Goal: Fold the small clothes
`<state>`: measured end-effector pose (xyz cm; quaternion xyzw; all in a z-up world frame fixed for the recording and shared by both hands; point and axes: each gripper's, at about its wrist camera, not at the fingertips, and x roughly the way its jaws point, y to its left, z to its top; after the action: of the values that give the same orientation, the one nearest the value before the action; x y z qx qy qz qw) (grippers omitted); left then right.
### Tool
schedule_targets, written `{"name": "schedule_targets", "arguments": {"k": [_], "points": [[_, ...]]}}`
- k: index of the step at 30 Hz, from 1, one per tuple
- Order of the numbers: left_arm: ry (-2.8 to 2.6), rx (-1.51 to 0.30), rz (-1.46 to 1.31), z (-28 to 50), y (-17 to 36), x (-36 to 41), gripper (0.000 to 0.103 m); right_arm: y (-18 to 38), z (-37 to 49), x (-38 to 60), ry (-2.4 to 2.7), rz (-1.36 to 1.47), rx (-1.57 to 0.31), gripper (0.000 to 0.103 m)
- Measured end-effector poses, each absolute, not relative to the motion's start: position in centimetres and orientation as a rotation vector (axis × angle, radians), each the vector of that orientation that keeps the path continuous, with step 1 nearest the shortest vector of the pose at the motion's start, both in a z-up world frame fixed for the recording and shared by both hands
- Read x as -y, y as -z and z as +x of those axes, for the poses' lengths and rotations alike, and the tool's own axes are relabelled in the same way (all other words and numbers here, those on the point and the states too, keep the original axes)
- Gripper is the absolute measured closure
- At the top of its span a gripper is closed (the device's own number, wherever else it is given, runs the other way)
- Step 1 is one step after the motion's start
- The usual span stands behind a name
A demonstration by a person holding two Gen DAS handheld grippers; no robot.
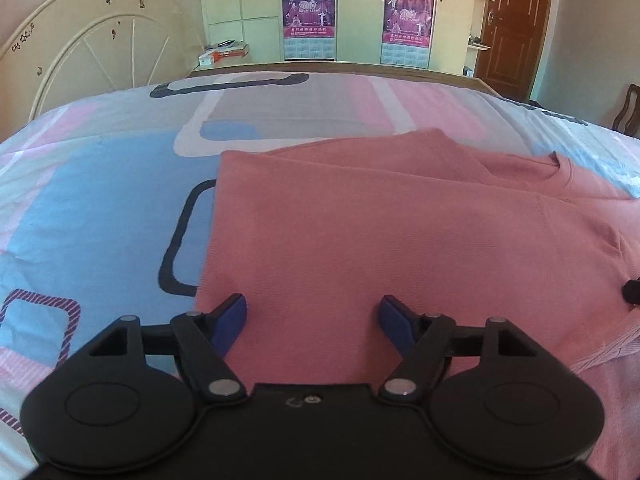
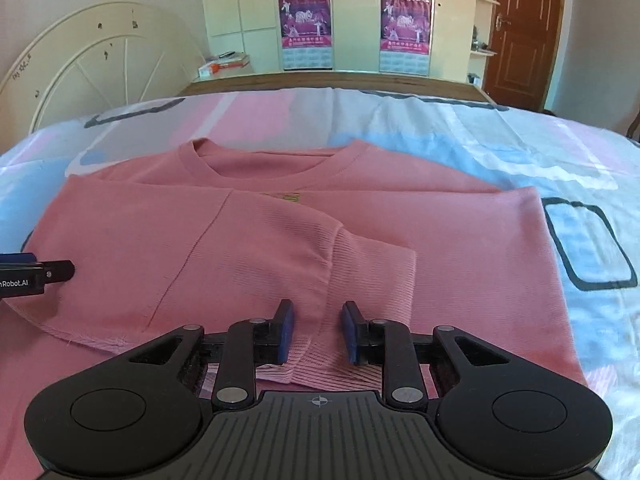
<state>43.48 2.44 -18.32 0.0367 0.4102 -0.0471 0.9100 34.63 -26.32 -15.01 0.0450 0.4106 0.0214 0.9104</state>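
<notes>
A small pink sweater [image 2: 440, 240] lies flat on the bed, collar [image 2: 276, 168] at the far side, both sides folded inward and a sleeve laid across the middle with its ribbed cuff [image 2: 368, 280] toward me. My right gripper [image 2: 318, 330] is open, jaws a modest gap apart, just above the sweater's near hem below the cuff. My left gripper [image 1: 313, 326] is wide open and empty over the sweater's [image 1: 360, 240] near-left part. Its tip shows at the left edge of the right wrist view [image 2: 52, 272].
The bed has a patterned sheet [image 1: 100, 200] in blue, pink and white. A cream headboard [image 1: 80, 52] stands at the left, a wardrobe with posters [image 2: 308, 20] behind, a brown door [image 2: 520, 32] at the right. Boxes [image 2: 224, 66] sit on a bedside surface.
</notes>
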Motion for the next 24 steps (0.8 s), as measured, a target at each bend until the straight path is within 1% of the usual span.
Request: {"name": "schedule_targets", "arguments": {"k": [5, 8, 15, 24], "points": [[0.064, -0.841, 0.095, 42.4, 17.7, -3.4, 0.031, 14.7, 33.9, 26.5, -0.03, 0.076, -0.846, 0.077], [0.061, -0.843, 0.075, 41.5, 17.2, -4.0, 0.035, 14.1, 33.4, 26.3, -0.03, 0.082, -0.846, 0.077], [0.14, -0.84, 0.032, 37.8, 15.6, -2.2, 0.035, 12.0, 31.3, 23.9, -0.125, 0.105, -0.809, 0.077], [0.239, -0.909, 0.063, 34.1, 17.4, 1.6, 0.034, 13.2, 28.3, 20.0, -0.231, 0.085, -0.883, 0.077]]}}
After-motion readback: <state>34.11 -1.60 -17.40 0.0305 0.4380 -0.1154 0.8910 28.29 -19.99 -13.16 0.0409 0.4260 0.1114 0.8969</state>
